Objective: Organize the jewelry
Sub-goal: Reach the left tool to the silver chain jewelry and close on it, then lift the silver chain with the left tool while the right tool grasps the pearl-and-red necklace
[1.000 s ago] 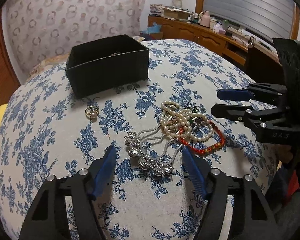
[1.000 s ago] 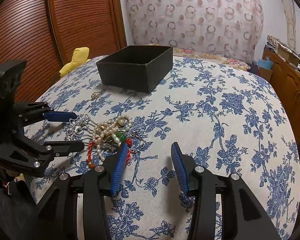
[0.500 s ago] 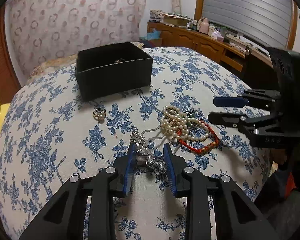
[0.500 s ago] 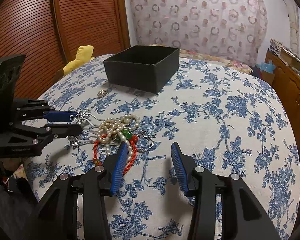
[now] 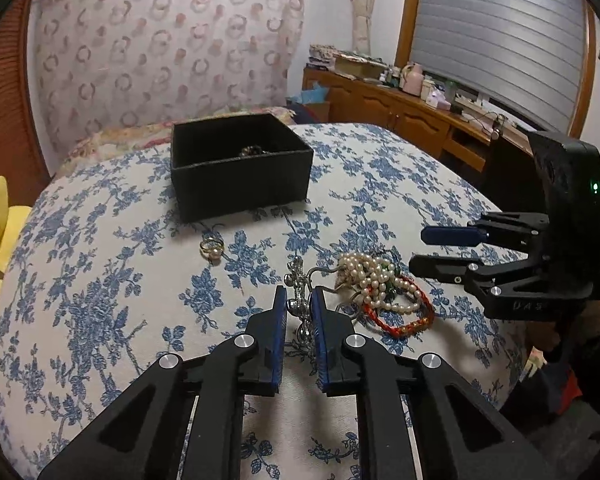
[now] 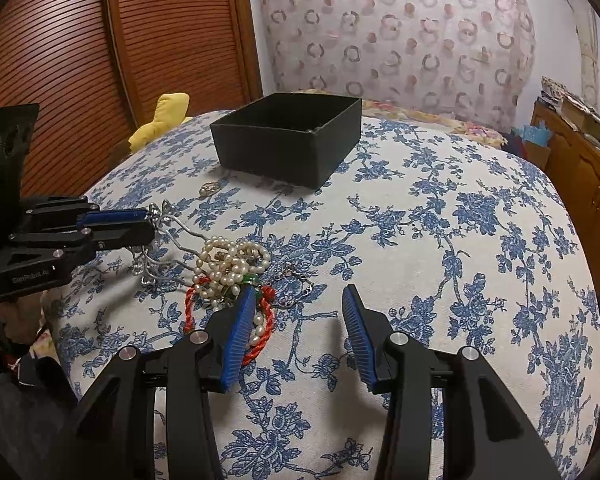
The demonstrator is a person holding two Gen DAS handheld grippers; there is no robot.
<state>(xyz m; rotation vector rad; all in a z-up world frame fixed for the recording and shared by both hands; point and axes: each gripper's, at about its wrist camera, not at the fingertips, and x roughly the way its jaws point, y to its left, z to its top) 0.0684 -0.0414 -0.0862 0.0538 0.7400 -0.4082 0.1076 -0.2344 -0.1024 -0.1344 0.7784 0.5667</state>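
My left gripper (image 5: 299, 296) has its jaws closing tight, and the blue pads press on the flowered head of a silver hairpin (image 5: 296, 276). The hairpin's head is raised off the cloth, while its prongs (image 6: 180, 236) still run under the pearl necklace (image 5: 370, 276). A red cord bracelet (image 5: 404, 324) is tangled with the pearls. A gold ring (image 5: 212, 247) lies alone in front of the open black box (image 5: 240, 172). My right gripper (image 6: 298, 300) hovers open beside the pile, its left finger over the bracelet (image 6: 188, 308), with nothing between the pads.
The round table (image 6: 440, 240) wears a blue-flowered cloth. A small dark piece (image 5: 254, 150) lies inside the box. A yellow cushion (image 6: 164, 118) sits past the far left edge, and a wooden sideboard (image 5: 400, 116) stands behind on the right.
The left gripper's jaws came together around the hairpin's head and tipped it up off the cloth. The right gripper stayed where it was, still open.
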